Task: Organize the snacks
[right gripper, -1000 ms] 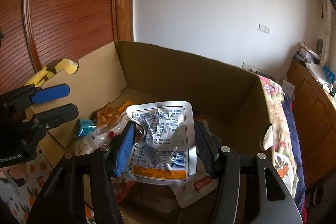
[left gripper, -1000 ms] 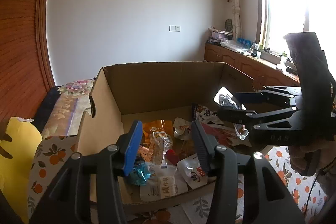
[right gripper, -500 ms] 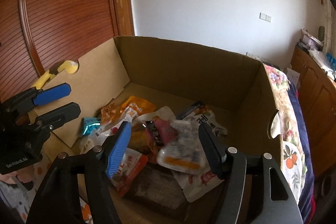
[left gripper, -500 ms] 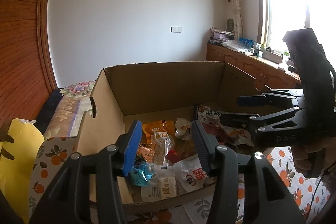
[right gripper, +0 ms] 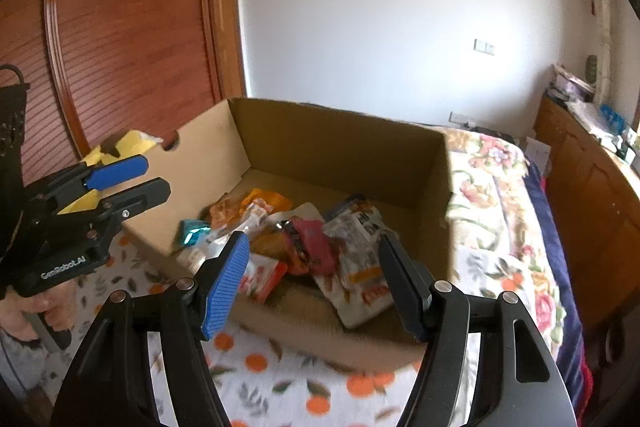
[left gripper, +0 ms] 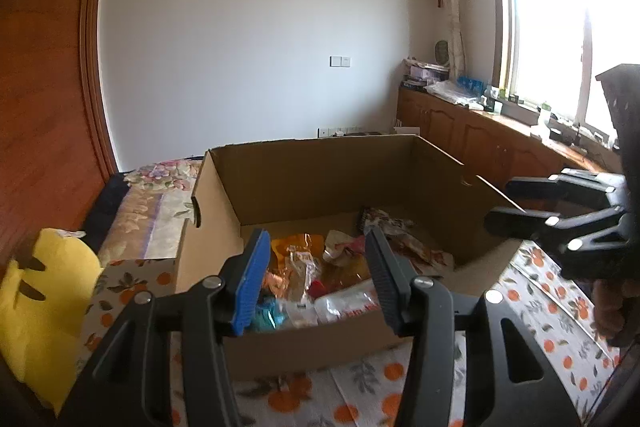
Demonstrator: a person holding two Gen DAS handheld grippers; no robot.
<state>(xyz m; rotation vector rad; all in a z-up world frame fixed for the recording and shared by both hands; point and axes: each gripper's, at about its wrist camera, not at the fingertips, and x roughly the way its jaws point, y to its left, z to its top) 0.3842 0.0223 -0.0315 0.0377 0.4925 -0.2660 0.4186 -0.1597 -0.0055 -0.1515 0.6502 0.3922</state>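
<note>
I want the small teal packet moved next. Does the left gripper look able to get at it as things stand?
Probably yes. The left gripper is open and empty, outside the cardboard box, and the teal packet lies uncovered in the near corner. Only the low box wall stands between; the top is open.

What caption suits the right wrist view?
Open right gripper above a cardboard box of snack packets, nothing between its jaws.

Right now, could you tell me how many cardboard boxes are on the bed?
1: the open cardboard box sits on the orange-print cloth, snacks inside. Others may be out of view.
</note>
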